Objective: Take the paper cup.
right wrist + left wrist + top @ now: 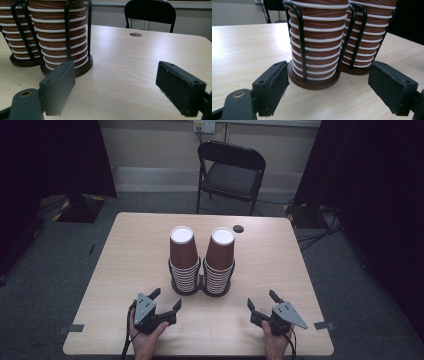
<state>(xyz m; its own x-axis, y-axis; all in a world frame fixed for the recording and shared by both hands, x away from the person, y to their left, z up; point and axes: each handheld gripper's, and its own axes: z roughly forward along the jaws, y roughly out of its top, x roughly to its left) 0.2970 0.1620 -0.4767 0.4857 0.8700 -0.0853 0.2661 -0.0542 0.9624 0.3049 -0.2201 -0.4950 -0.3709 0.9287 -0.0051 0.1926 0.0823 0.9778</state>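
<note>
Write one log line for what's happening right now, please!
left gripper: open, empty | right gripper: open, empty | cup stacks: upright in wire holder, untouched | table

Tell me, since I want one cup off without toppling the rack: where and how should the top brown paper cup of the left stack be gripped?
Grip the top brown ribbed paper cup of the left stack across its bare side wall, just under its white base, coming from the near side and lifting straight up. It sits upside down above the black wire holder, whose bars cage the lower cups. The left tool is open and nearest.
</note>
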